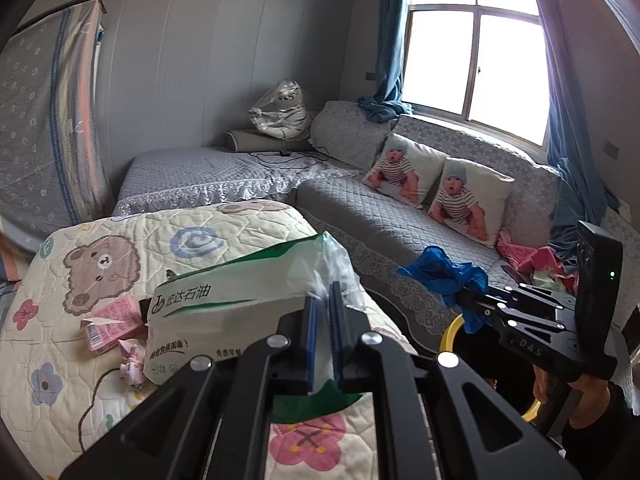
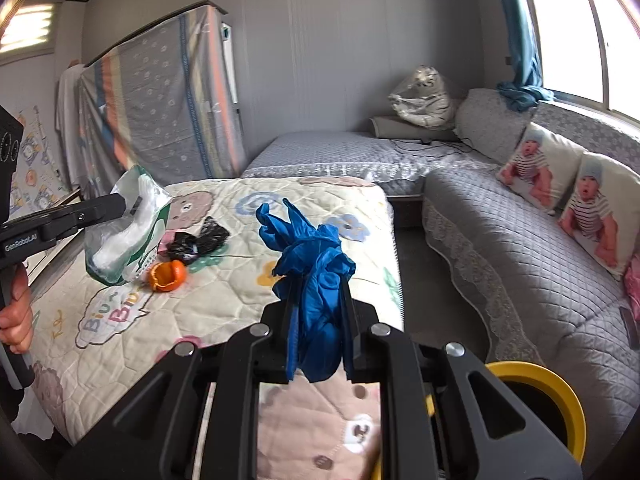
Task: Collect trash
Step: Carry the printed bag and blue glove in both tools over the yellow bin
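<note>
My left gripper (image 1: pixel 324 296) is shut on a thin edge of a white and green plastic wrapper (image 1: pixel 224 312), held above the cartoon quilt (image 1: pixel 100 412). In the right wrist view that left gripper (image 2: pixel 128 202) comes in from the left with the wrapper (image 2: pixel 124 236) hanging from it. My right gripper (image 2: pixel 319 284) is shut on a crumpled blue glove (image 2: pixel 312 264), and it also shows at the right of the left wrist view as the right gripper (image 1: pixel 464 296) with the glove (image 1: pixel 440 276). On the quilt lie an orange peel (image 2: pixel 168 276), a black crumpled bag (image 2: pixel 198 242), a pink carton (image 1: pixel 112 326) and a small paper wad (image 1: pixel 132 364).
A yellow-rimmed bin (image 2: pixel 536 384) stands on the floor between the quilted bed and the grey corner sofa (image 2: pixel 520 264). Two printed cushions (image 2: pixel 560 184) lean on the sofa back. A person's hand (image 2: pixel 16 312) grips the left handle.
</note>
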